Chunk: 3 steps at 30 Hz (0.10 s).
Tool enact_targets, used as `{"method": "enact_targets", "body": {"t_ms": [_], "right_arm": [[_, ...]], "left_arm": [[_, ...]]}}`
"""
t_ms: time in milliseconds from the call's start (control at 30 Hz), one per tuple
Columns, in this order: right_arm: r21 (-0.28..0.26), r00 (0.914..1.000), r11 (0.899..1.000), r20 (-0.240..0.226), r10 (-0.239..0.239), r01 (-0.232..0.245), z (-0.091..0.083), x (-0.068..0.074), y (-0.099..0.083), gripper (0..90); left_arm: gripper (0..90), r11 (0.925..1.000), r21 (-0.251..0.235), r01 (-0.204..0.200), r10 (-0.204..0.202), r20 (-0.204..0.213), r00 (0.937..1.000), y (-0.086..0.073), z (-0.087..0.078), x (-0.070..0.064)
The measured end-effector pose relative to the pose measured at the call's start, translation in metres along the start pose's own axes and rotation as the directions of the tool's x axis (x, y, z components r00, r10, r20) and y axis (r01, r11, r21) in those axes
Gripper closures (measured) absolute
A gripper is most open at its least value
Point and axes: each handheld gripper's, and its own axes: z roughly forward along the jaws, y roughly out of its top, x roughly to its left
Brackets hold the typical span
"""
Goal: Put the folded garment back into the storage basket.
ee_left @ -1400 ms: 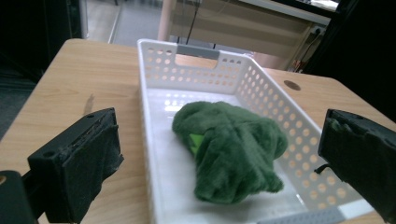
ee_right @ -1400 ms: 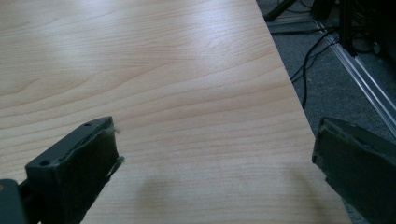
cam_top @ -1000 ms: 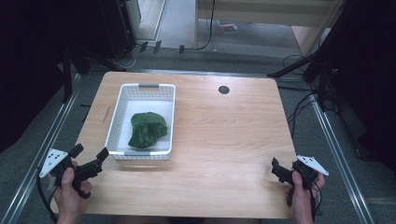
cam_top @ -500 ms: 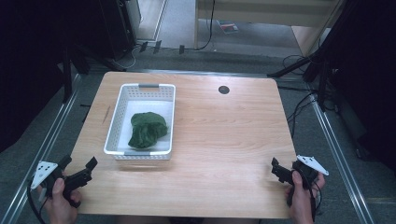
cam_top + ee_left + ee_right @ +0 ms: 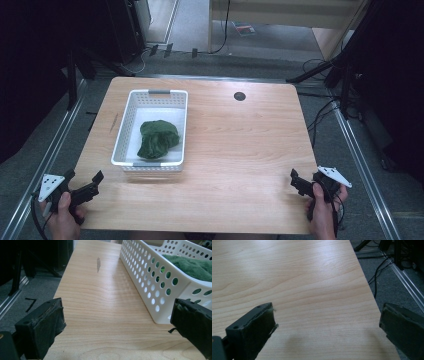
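**On the counter: one basket, one green cloth, both grippers wide and empty**

Toward the left half of the counter point(image 5: 240, 150) sits a white perforated basket point(image 5: 130, 120), long side running away from the person, and inside it lies a crumpled dark green cloth point(image 5: 157, 139), bunched toward the near end, white floor bare at the far end. From the left gripper view the basket's holed wall point(image 5: 150, 277) runs up the right side, and the cloth point(image 5: 192, 265) pokes above the rim; how it lies lower down is screened by the wall, glimpsed through the holes alone.

Left gripper point(image 5: 82, 186) hovers at the near left corner, just short of the basket's near end, jaws spread wide, nothing between them but wood grain. Right gripper point(image 5: 296, 181) is well apart, at the near right edge, jaws likewise wide over bare counter; in its own view the right-hand jaw is cut off by the frame and hangs past the counter's edge over grey floor and cables.

A small dark round mark point(image 5: 239, 96) sits near the far edge; too small to make out. Both hands are cropped at the bottom of the high view.
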Motion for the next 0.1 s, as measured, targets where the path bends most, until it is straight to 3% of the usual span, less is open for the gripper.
{"method": "enact_targets", "body": {"t_ms": [100], "right_arm": [[0.000, 1.0000, 1.000, -0.001, 0.000, 0.000, 0.0000, 0.0001, 0.0000, 0.2]], "left_arm": [[0.0, 0.9998, 0.004, 0.020, -0.020, 0.003, 0.9998, 0.0004, 0.0005, 0.0019]]}}
